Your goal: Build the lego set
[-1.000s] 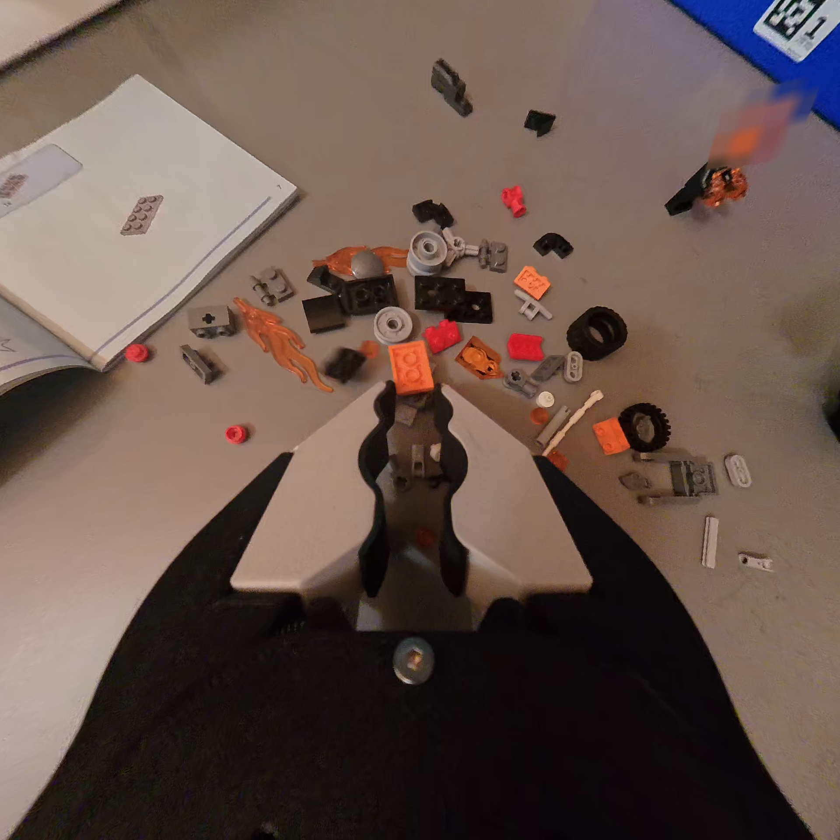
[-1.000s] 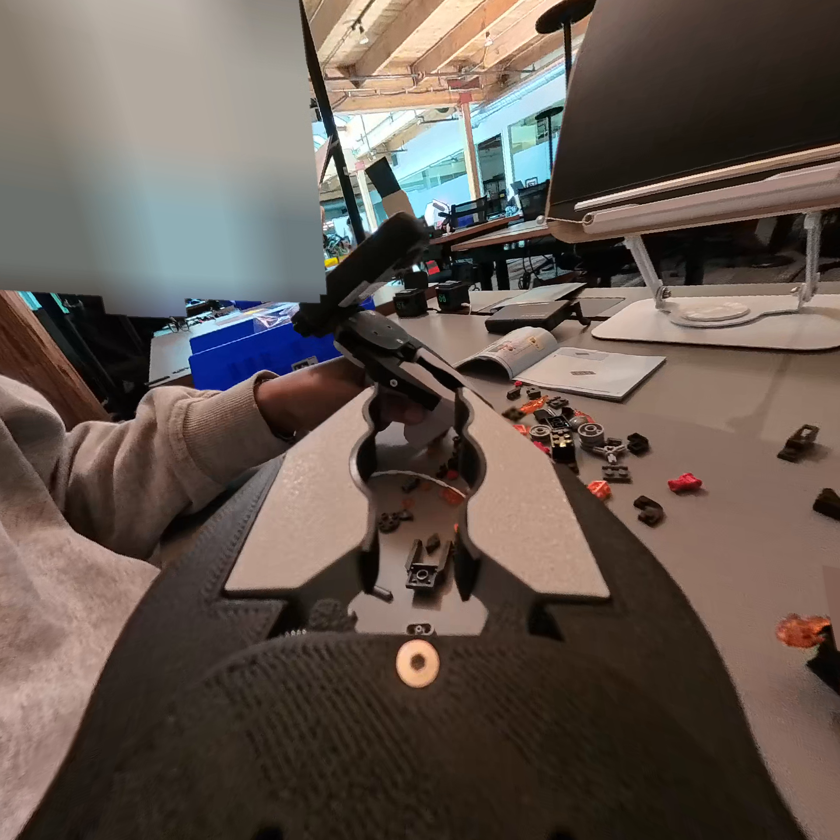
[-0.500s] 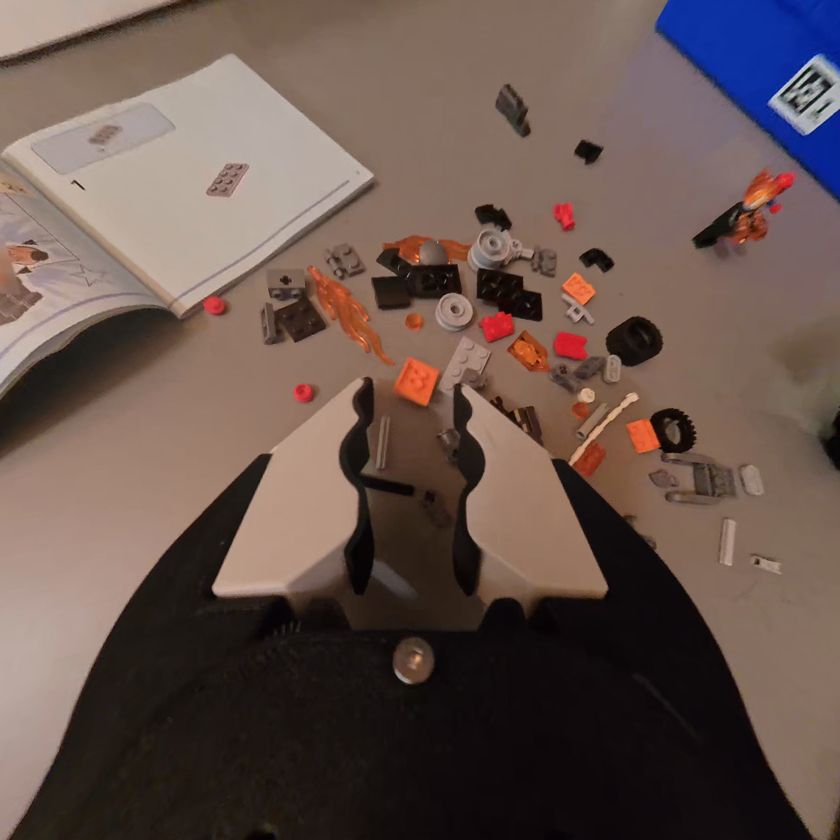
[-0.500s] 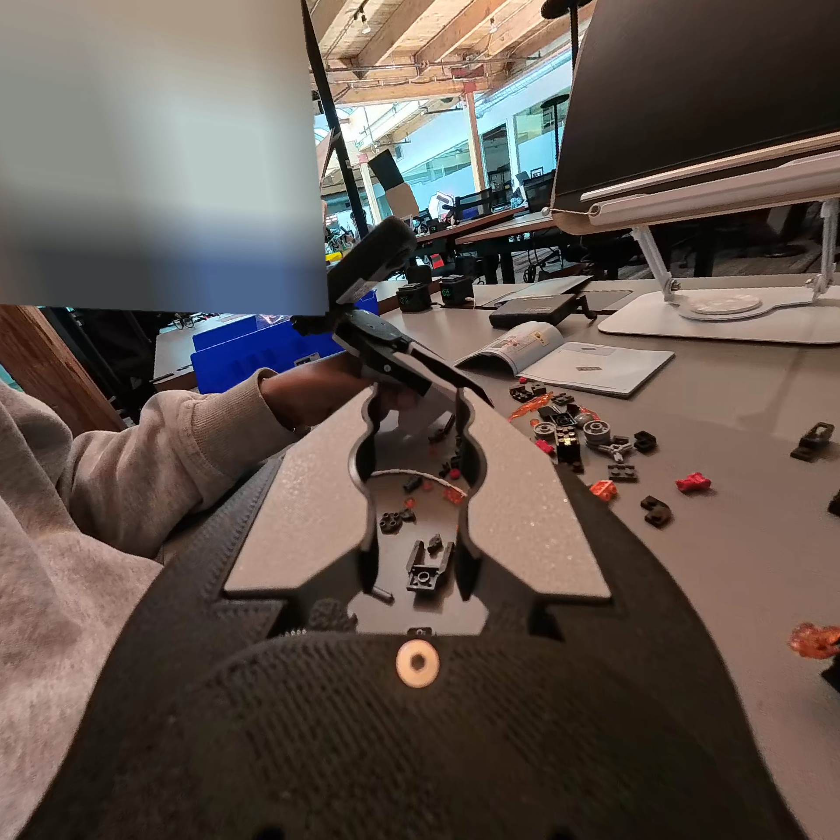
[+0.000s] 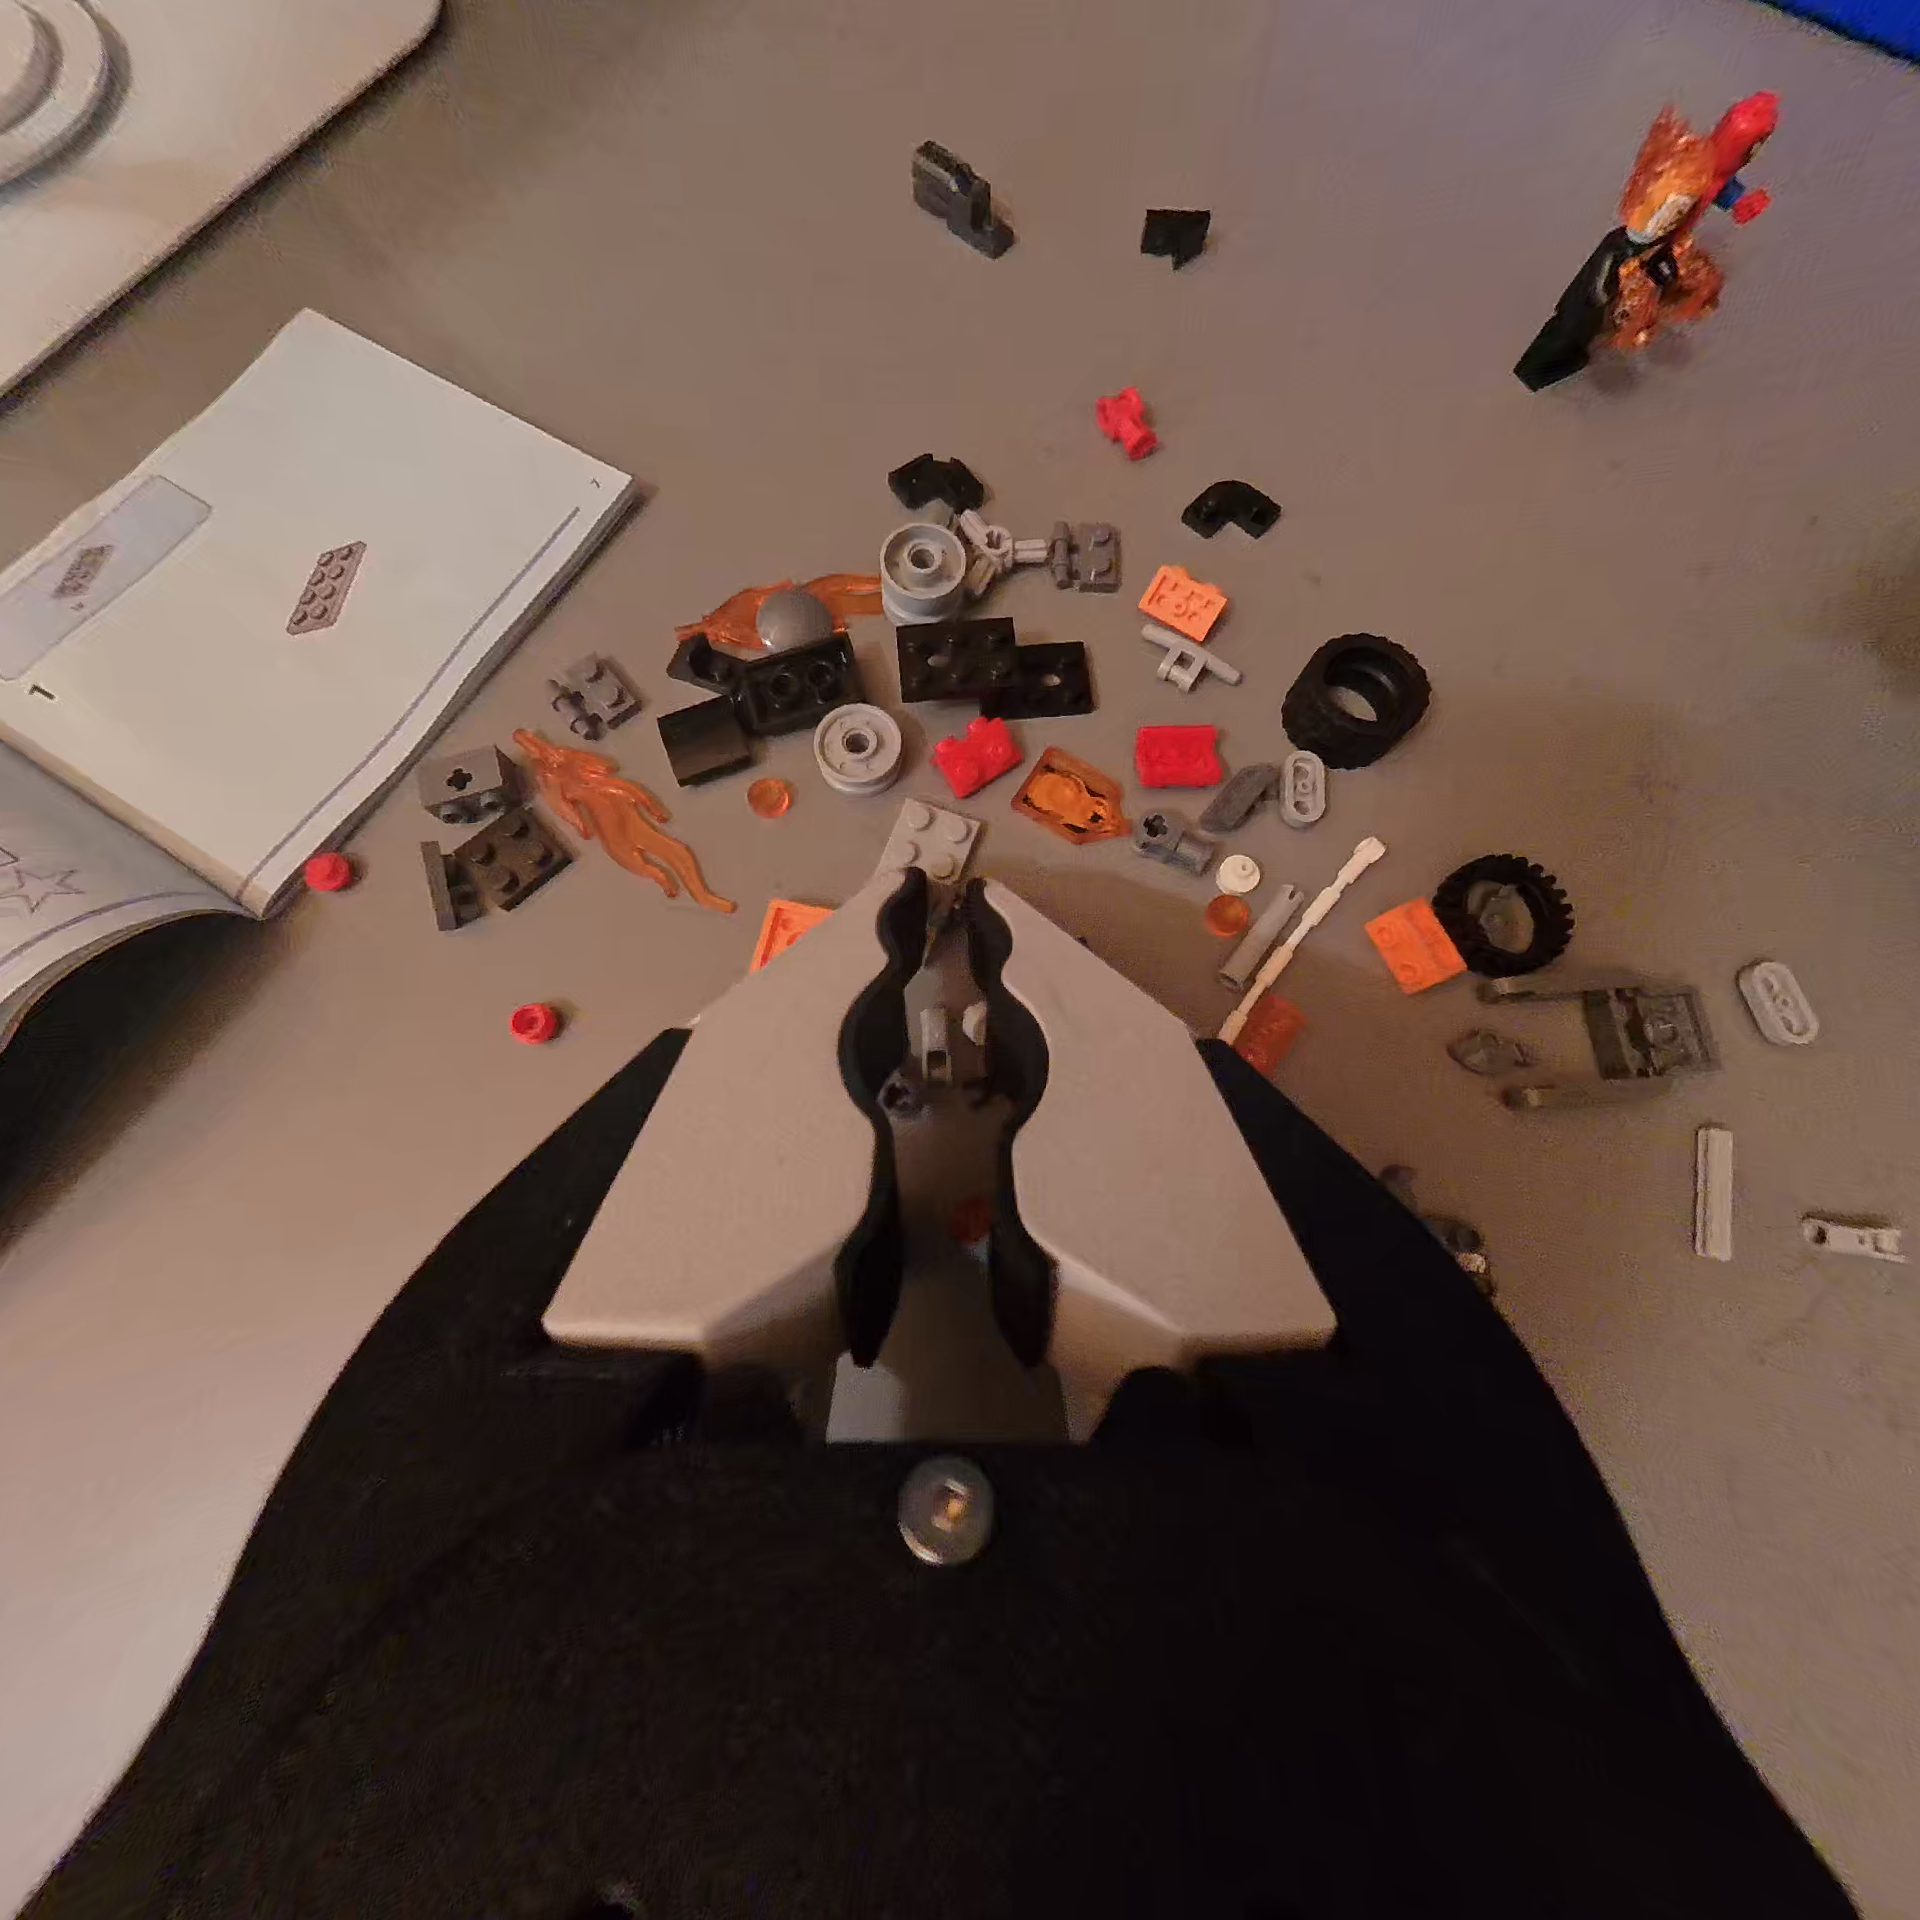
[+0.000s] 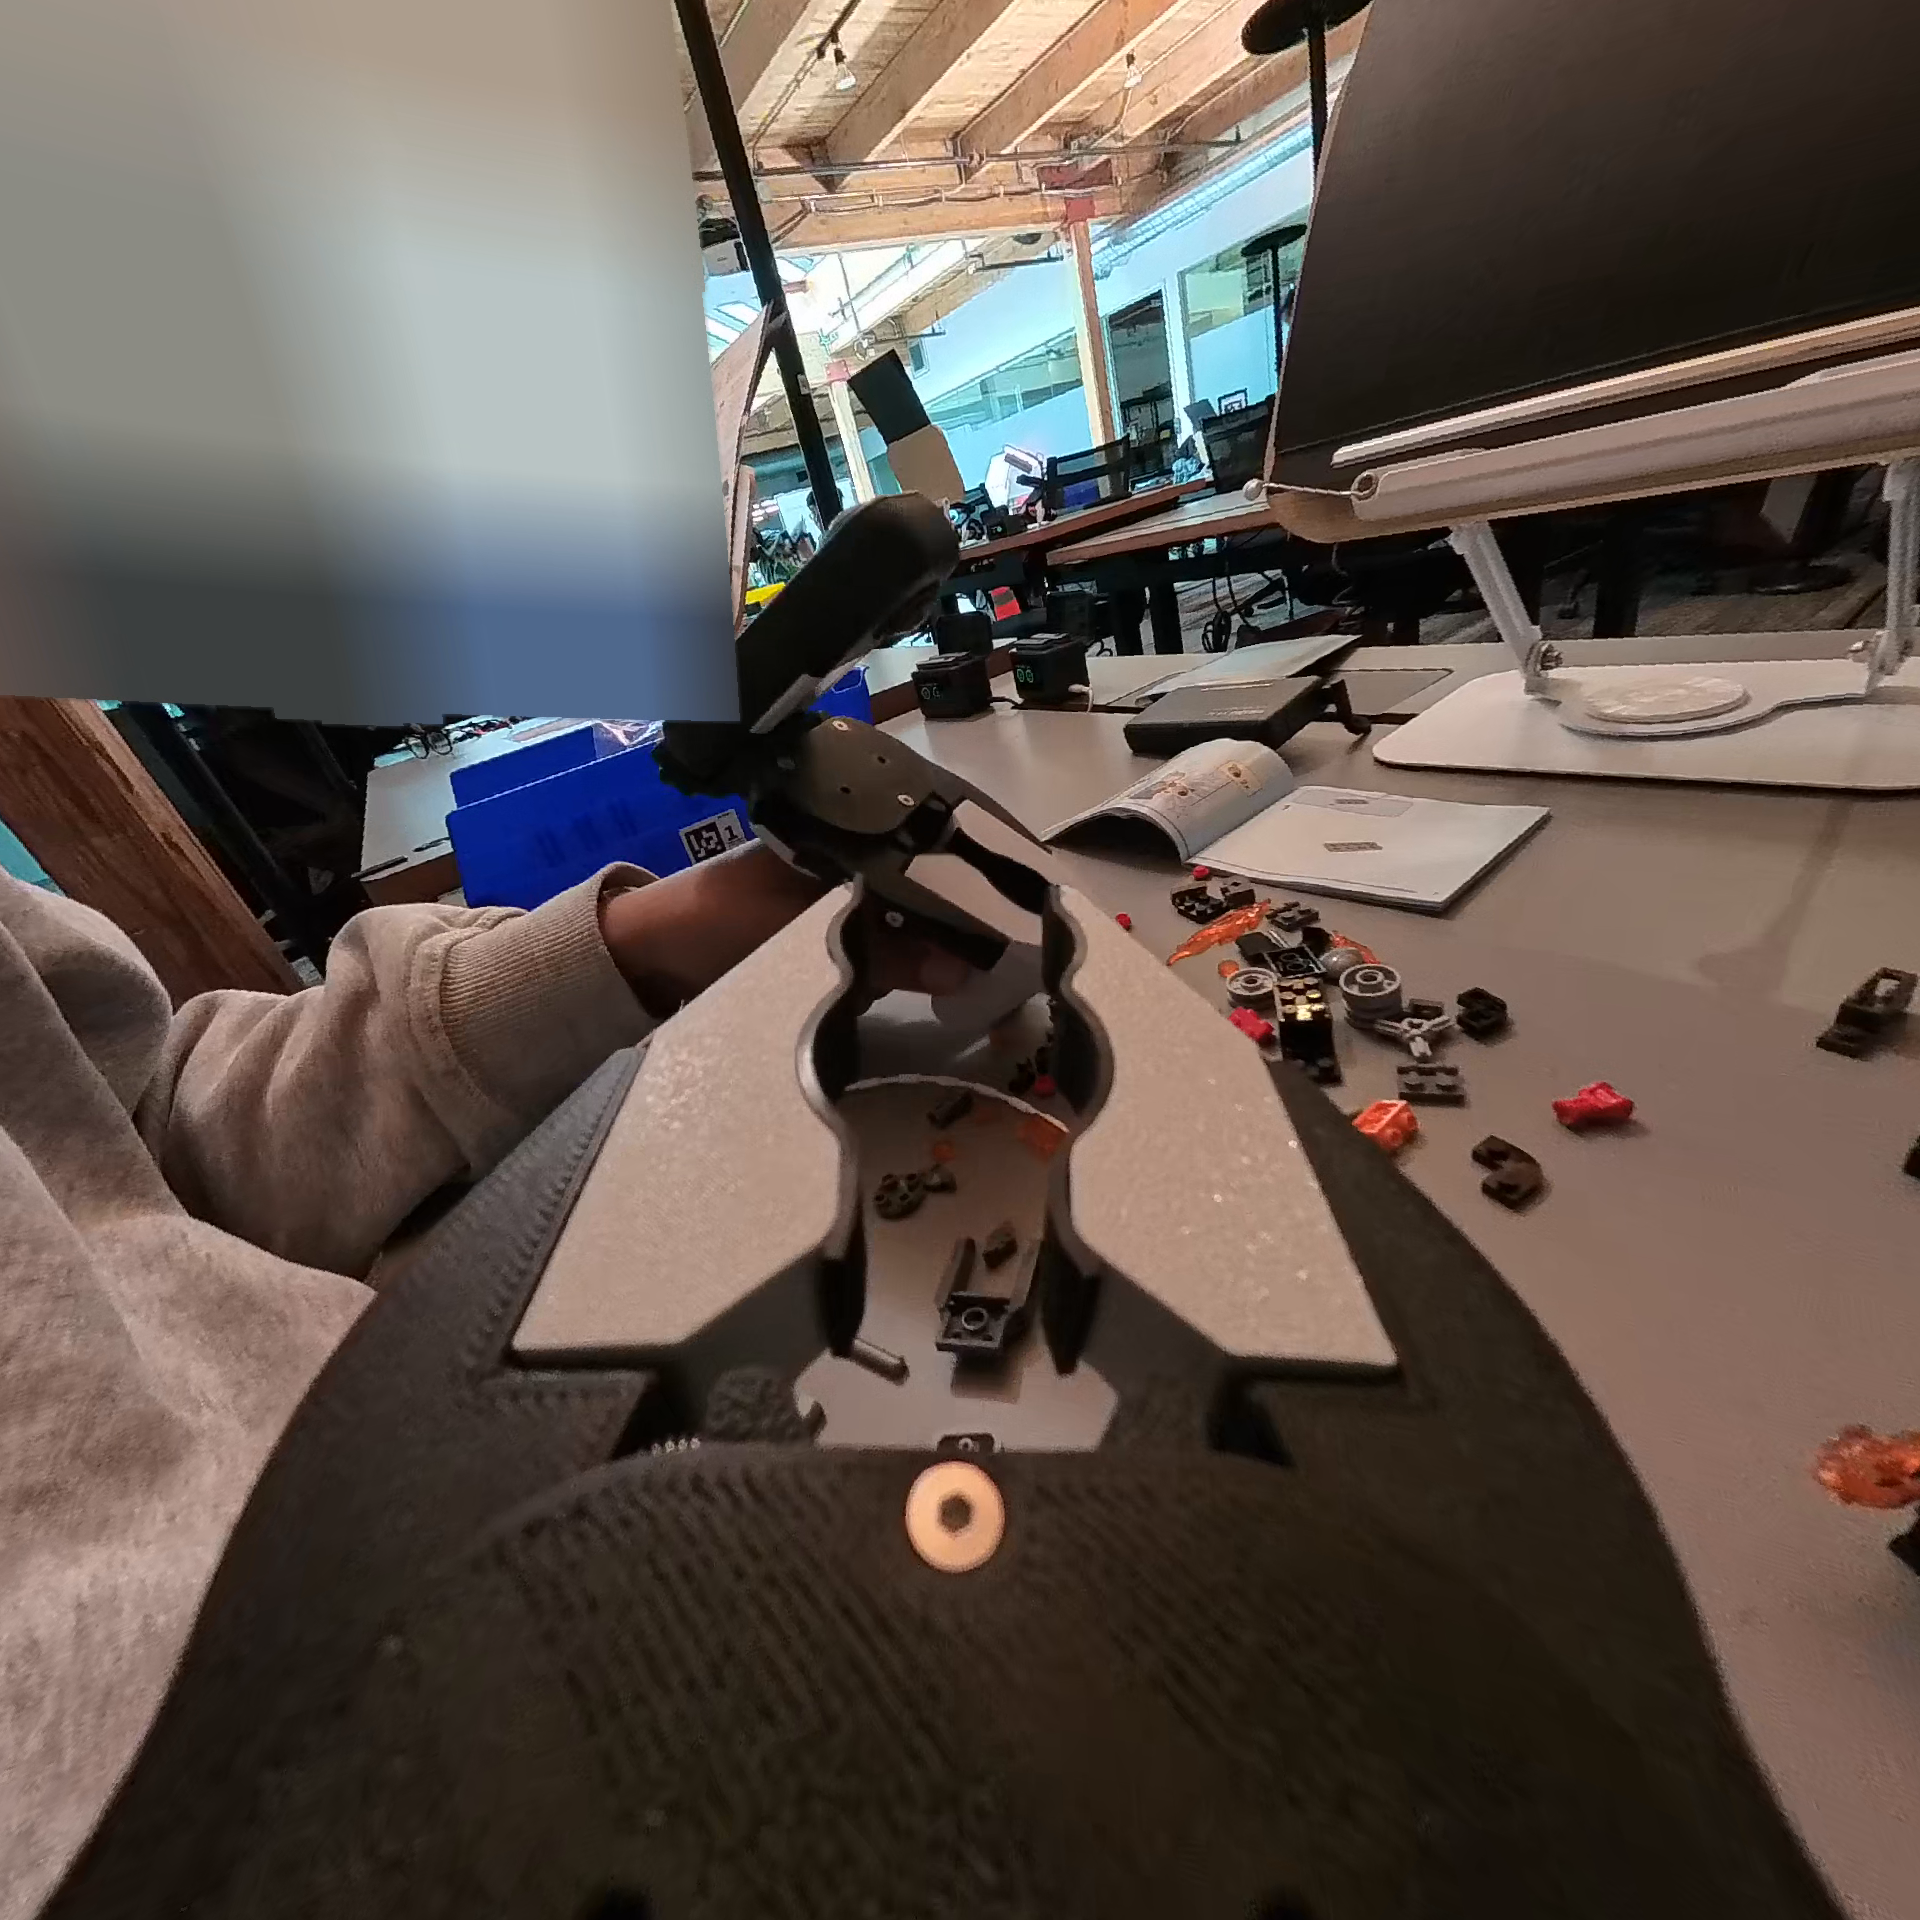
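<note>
Down on the grey table (image 5: pixel 1247 312), the left gripper (image 5: pixel 943 891) has its tips pinched on a light grey plate (image 5: pixel 935 840), the near edge of the loose Lego pile. An orange plate (image 5: pixel 787 927) lies just left of that grey plate, peeking from behind the finger. Beyond the grey plate sit black plates (image 5: pixel 992 667), a grey wheel hub (image 5: pixel 857 748) and a black tyre (image 5: pixel 1354 701); the open instruction booklet (image 5: pixel 312 665) lies far left, the flame minifigure (image 5: pixel 1652 249) far right. Half a second back those jaws were apart over the pile, the orange plate in front; they've since closed on the grey plate. The right gripper (image 6: pixel 951 935) hangs with jaws apart, as before. Past it: a raised monitor stand (image 6: pixel 1621 717), blue bin (image 6: pixel 582 821), more desks, wooden ceiling beams
</note>
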`<state>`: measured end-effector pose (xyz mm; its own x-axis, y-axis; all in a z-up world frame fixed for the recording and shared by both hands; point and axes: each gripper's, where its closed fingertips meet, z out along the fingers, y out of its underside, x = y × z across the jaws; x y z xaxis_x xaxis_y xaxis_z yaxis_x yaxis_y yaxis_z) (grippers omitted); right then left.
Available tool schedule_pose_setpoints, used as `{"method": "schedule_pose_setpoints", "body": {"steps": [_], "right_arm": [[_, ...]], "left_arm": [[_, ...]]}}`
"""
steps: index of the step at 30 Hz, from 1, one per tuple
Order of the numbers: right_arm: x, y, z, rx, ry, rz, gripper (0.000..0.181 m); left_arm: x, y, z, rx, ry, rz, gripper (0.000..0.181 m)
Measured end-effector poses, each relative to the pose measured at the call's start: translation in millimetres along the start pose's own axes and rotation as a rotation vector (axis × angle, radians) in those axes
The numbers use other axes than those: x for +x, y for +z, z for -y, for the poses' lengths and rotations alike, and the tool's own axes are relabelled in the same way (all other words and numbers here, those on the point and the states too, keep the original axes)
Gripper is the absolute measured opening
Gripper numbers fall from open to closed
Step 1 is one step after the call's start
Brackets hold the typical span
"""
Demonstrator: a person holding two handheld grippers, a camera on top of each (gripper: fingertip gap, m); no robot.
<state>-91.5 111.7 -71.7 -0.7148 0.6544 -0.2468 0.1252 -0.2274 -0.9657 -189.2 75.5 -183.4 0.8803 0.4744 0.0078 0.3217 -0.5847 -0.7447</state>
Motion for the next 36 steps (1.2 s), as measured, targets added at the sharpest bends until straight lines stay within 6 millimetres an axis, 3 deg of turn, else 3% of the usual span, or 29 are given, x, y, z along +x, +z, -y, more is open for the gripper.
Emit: {"method": "schedule_pose_setpoints", "body": {"steps": [3,7,11,14,20,25,26,27,36], "right_arm": [[0,0,0,-0.001,0.001,0.001,0.031],[1,0,0,0.001,0.002,-0.005,0.032],[1,0,1,0.007,0.006,-0.005,0.035],[-5,-1,6,0.043,0.068,0.057,0.041],[-10,-7,14,0.1,0.297,0.207,0.042],[-12,-14,21,0.149,0.539,0.351,0.016],[-9,-15,21,0.153,0.551,0.347,0.003],[-8,-15,20,0.15,0.551,0.336,0.003],[-11,-9,10,0.089,0.506,0.315,0.013]], "left_arm": [[0,-4,5,0.026,-0.015,-0.018,0.0],[8,-25,33,0.204,-0.078,-0.119,0.0],[52,-74,72,0.482,-0.159,-0.498,0.0],[83,-105,84,0.615,-0.118,-0.681,0.0],[124,-106,78,0.636,0.095,-0.64,0.0],[133,-94,68,0.604,0.289,-0.484,0.0],[135,-94,68,0.602,0.29,-0.489,0.0],[136,-95,68,0.605,0.287,-0.495,0.0],[136,-95,65,0.593,0.294,-0.506,0.0]]}}
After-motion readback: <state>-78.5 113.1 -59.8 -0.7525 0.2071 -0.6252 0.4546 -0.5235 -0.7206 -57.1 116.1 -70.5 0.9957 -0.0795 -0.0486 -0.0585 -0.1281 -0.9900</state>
